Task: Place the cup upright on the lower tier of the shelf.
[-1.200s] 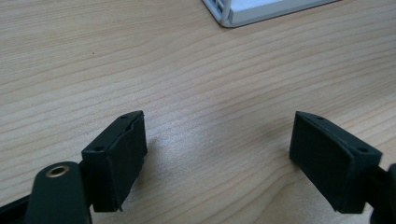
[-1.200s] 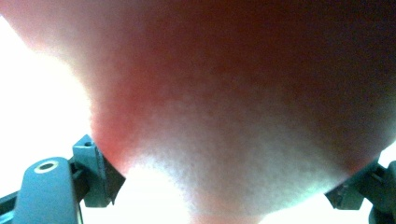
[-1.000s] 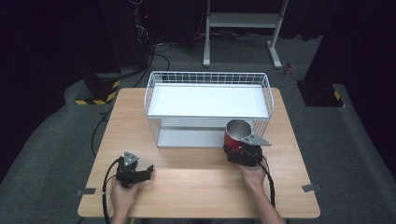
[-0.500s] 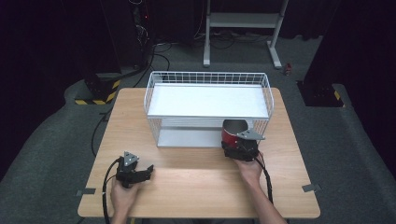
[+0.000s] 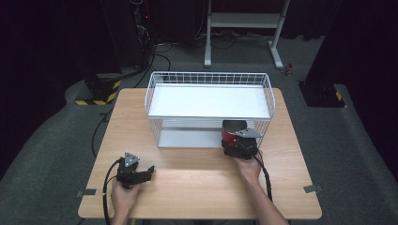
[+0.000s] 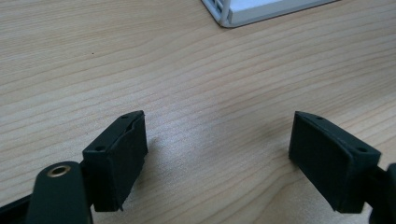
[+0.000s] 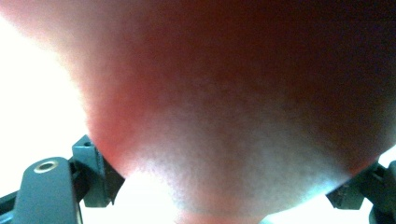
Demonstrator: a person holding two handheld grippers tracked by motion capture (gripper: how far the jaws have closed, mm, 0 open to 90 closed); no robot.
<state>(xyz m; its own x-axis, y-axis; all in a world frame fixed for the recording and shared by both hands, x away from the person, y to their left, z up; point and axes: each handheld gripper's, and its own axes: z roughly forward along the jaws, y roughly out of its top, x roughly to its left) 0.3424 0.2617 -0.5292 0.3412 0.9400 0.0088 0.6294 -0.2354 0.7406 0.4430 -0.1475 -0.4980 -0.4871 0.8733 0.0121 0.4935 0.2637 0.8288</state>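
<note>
- The right gripper (image 5: 238, 140) gripped a red cup (image 5: 231, 131), its jaws set wide against the cup's sides; in the right gripper view the red wall (image 7: 224, 116) sat close between the two black jaws.
- Compared with a second earlier, the right gripper and the cup had shifted a little toward the middle of the table and slightly lower, closer against the front of the wire basket (image 5: 162, 78).
- The cup was at the basket's front right corner, at the open lower level, its grey mouth facing up and forward.
- The left gripper (image 5: 141, 175) had kept its place near the table's front left corner, jaws spread apart with only bare wood between them.
- The basket, white and two-tiered, stood along the far edge of the table (image 5: 197, 187), its front wires and upper shelf (image 5: 211, 101) hemming in the cup.
- A corner of the basket's white base (image 6: 261, 11) lay well beyond the left gripper's jaws.
- Black cables (image 5: 109, 187) trailed from both grippers toward the near edge.
</note>
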